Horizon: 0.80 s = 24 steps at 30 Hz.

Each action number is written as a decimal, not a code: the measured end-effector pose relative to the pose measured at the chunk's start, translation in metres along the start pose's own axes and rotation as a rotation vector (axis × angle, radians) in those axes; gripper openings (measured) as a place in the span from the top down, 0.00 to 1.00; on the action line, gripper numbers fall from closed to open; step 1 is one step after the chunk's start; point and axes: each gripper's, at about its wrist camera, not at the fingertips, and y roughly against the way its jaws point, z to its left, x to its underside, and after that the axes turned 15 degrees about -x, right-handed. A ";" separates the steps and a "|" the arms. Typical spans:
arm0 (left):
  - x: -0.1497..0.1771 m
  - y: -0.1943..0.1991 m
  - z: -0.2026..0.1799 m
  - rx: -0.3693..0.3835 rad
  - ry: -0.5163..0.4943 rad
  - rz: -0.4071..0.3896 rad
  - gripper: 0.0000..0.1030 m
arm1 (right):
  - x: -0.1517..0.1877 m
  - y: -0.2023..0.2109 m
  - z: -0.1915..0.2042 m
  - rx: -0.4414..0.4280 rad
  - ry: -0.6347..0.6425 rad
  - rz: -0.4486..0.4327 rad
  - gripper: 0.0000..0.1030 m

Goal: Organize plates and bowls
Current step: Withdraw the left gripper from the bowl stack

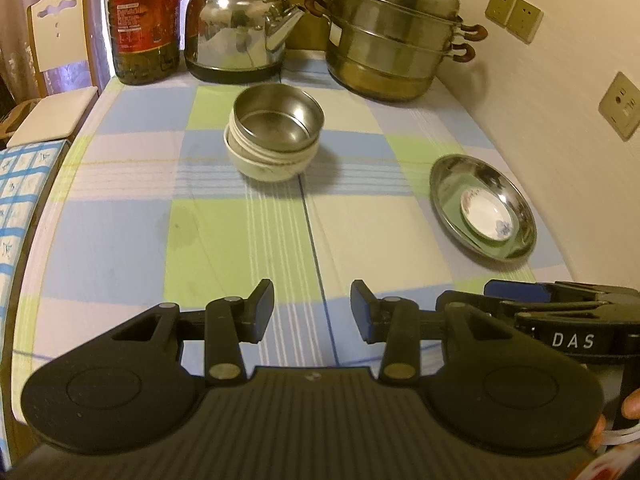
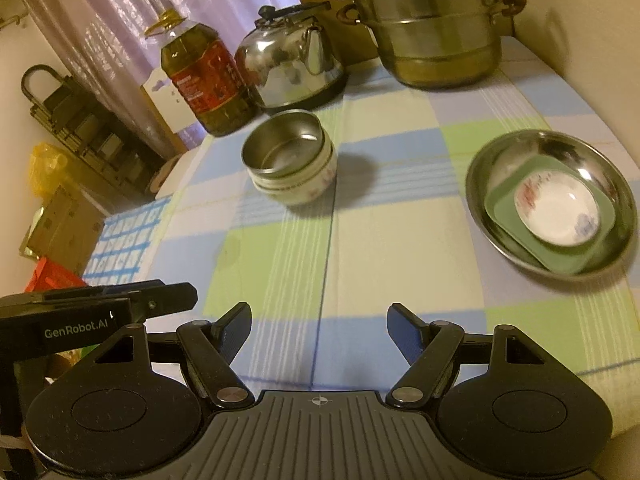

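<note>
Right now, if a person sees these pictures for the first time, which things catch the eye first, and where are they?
First comes the stack of bowls at the middle of the checked tablecloth, a steel bowl nested on top of white ones. To the right sits a steel plate holding a green square plate and a small white dish. Along the back stand an oil bottle, a kettle and a steamer pot.

"DAS" marks right claw (image 1: 576, 312); "GenRobot.AI" left claw (image 2: 76, 330).
</note>
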 end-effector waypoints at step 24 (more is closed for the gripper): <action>0.052 0.042 -0.038 -0.027 -0.001 -0.008 0.62 | 0.051 0.056 -0.013 0.007 0.009 0.012 0.27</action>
